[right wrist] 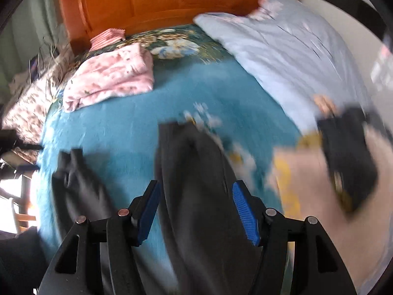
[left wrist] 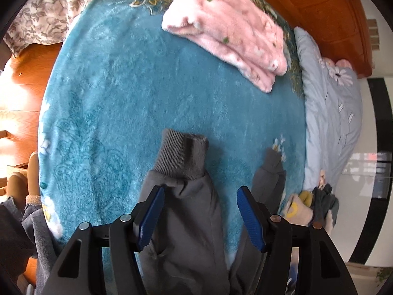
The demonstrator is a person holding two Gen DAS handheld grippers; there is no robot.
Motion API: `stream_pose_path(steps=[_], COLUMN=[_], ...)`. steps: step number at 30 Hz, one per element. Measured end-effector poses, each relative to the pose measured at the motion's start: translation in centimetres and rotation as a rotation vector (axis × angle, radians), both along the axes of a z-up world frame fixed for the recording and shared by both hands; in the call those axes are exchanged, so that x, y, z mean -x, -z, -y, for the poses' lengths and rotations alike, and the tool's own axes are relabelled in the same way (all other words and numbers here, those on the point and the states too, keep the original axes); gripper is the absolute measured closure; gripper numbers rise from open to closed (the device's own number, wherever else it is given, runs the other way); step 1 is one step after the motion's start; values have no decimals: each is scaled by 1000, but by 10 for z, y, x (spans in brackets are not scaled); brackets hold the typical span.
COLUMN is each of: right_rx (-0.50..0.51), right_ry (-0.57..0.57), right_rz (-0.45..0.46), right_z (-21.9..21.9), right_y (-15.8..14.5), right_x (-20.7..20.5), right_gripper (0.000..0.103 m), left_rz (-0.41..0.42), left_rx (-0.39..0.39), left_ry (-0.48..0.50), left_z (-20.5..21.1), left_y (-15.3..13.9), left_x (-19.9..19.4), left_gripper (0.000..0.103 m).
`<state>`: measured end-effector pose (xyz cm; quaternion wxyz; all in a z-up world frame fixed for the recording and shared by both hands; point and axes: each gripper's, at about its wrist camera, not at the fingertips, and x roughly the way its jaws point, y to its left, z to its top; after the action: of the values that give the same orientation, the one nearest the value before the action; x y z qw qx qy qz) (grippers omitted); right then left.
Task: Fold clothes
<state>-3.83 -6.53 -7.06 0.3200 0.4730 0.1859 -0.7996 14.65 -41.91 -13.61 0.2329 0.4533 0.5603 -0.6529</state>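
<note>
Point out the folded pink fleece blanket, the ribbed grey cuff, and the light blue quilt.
Folded pink fleece blanket (left wrist: 228, 32), left wrist view, middle of its top face.
Ribbed grey cuff (left wrist: 183, 156), left wrist view, centre of the ribbing.
Light blue quilt (right wrist: 289, 56), right wrist view, its broad upper surface.

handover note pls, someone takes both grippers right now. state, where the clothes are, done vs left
Left gripper: open over one leg of the grey sweatpants, pads clear of the cloth, ribbed cuff just ahead.
Right gripper: open, nothing gripped, over the other leg; that view is blurred.
Sweatpants lie spread on the teal blanket, legs apart, not yet folded.
Done: pink fleece garment lies folded near the headboard.
Left: fold the sweatpants, then the small heap of clothes beside the light blue quilt.
</note>
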Motion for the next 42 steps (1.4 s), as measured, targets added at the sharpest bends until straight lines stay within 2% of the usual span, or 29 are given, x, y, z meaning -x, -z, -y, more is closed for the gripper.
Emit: stream_pose_path(steps=[3,7,12,15,17,21,25,32,40,41,42], right_rx=[38,43,90,151,171,182,154,79,37,20,10], right_ry=[176,427,810,952,983,910,733,492,329,322,324], right_rz=[116,205,248,262,246,183,189,288,352,358,368], right_z=[-98,-224,-365,-412,-426,-416,-368,-274,-199,-196,-194], right_y=[22,47,64,70,69,57,62,94,114,119,123], right_x=[-36,-86,-136,-147,-146,-123,-82,-15,15,16,16], right_gripper=[41,41,41,41,41,41,41,41,43,46,54], left_rz=[43,130,202,170,130,56,24,-15,-93,-100,-104], left_rx=[2,19,28,66,103,160,191,179,131,121,111], left_ry=[6,22,48,81,116,210,275,241,233,233,232], left_z=[-1,-2,-6,-10,-14,-30,-44,-42,-41,-42,-44], left_y=[8,21,32,22,12,-6,-14,-23,-23,-22,-21], left_x=[-2,-8,-14,-10,-6,9,15,7,16,18,21], left_gripper=[37,37,37,37,37,37,37,37,37,37,37])
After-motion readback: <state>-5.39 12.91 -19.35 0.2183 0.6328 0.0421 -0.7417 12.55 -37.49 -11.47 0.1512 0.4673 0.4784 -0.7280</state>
